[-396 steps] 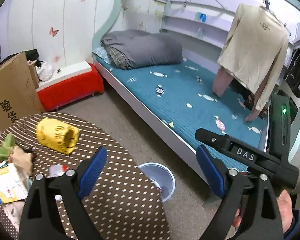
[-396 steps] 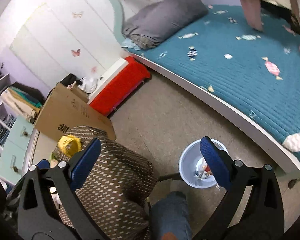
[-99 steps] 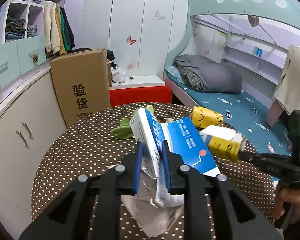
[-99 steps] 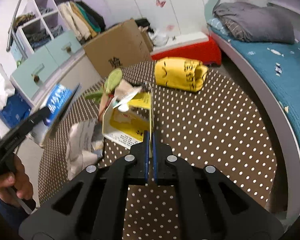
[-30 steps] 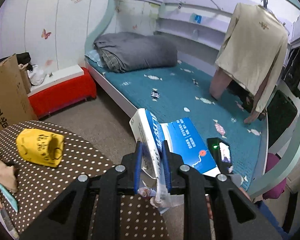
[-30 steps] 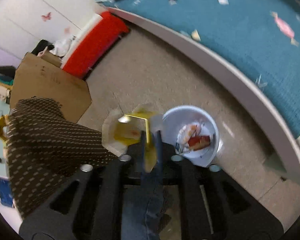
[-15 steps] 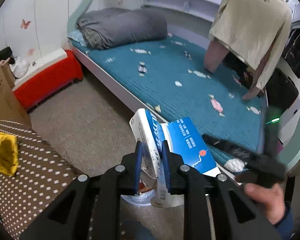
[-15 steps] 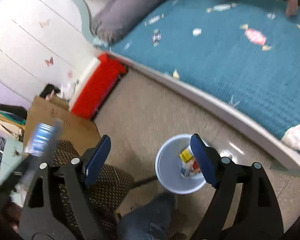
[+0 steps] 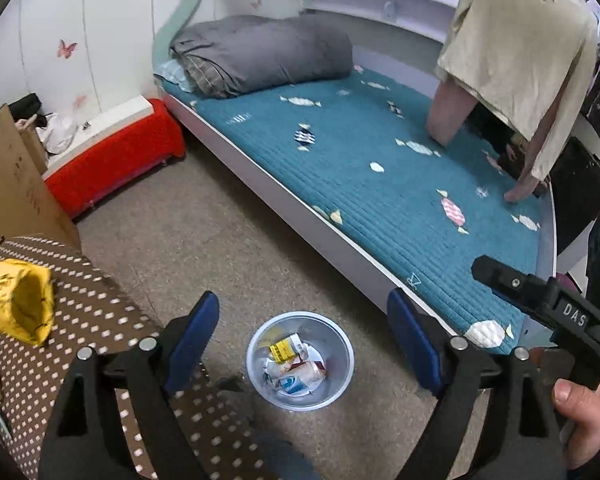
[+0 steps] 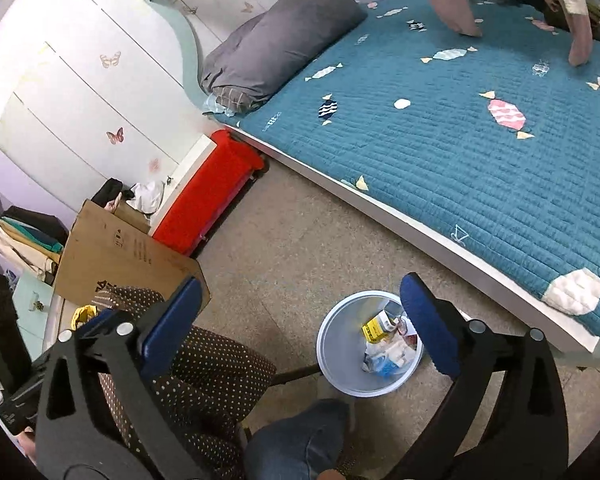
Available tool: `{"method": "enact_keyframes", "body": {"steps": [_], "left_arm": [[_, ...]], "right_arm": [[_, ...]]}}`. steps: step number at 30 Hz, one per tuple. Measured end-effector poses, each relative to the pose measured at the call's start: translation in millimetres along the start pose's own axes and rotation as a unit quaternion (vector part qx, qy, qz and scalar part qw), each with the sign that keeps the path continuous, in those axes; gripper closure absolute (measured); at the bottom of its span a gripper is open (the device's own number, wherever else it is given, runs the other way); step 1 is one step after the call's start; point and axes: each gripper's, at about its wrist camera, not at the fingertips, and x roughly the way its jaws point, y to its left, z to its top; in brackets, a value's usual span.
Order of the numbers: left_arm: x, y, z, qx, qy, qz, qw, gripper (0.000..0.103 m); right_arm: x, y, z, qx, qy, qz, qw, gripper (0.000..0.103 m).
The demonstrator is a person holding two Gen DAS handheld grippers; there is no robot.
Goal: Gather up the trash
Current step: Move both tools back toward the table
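Trash: the blue-and-white carton that the left tongs point(image 9: 304, 336) were pinching half a second ago is no longer between the pads. It now lies in the trash bin point(image 9: 300, 360) on the floor, beside the yellow carton point(image 9: 283, 350) that the right tongs point(image 10: 300, 320) let go just before it.

State of the tongs:
- Left tongs: spread wide, nothing between the blue pads, held above the bin.
- Right tongs: spread wide, likewise empty, with the bin point(image 10: 370, 354) seen partly behind the right pad.

Position of the bin: on the floor, between the near right edge of the table point(image 9: 112, 320) and the long side of the bed point(image 9: 380, 168). The bin stands upright, and its contents lie loose in the bottom, well below the rim.

Meaning for the task: both carried items are delivered, so this carry cycle appears complete. The task itself is judged unfinished. A yellow bag point(image 9: 16, 304) lies on the table at the left, and the left edge of the view shows a little more clutter, too cropped to identify. The next cycle probably calls for both tongs to return to the table, still spread, for the remaining items.
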Motion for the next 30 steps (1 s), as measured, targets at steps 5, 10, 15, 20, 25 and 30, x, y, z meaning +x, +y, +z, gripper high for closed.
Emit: {"method": "enact_keyframes", "body": {"steps": [5, 10, 15, 20, 25, 30], "left_arm": [[-30.6, 6.5, -6.2, -0.012, -0.027, 0.002, 0.9996, 0.016], [-64.5, 12.4, -12.5, -0.019, -0.058, 0.005, 0.9981, 0.015], [-99.9, 22.8, -21.3, -0.027, -0.087, 0.01, 0.9958, 0.014], [-133.2, 37.1, -33.1, -0.034, -0.112, 0.018, 0.993, 0.013], [-167.8, 60.8, -48.4, -0.045, -0.137, 0.032, 0.989, 0.013], [-195.0, 86.9, -67.1, -0.06, -0.154, 0.053, 0.9848, 0.012]], "right_arm": [[-13.8, 18.9, -4.9, -0.016, -0.008, -0.008, 1.0, 0.006], [-33.1, 43.8, -9.2, -0.037, -0.021, -0.003, 0.999, 0.006], [-49.8, 73.1, -15.7, -0.06, -0.028, 0.006, 0.998, 0.006], [-64.1, 106.2, -24.1, -0.087, -0.033, 0.018, 0.995, 0.006], [-73.1, 140.6, -36.2, -0.114, -0.034, 0.033, 0.992, 0.006], [-76.0, 172.5, -49.6, -0.141, -0.027, 0.048, 0.988, 0.006]]}}
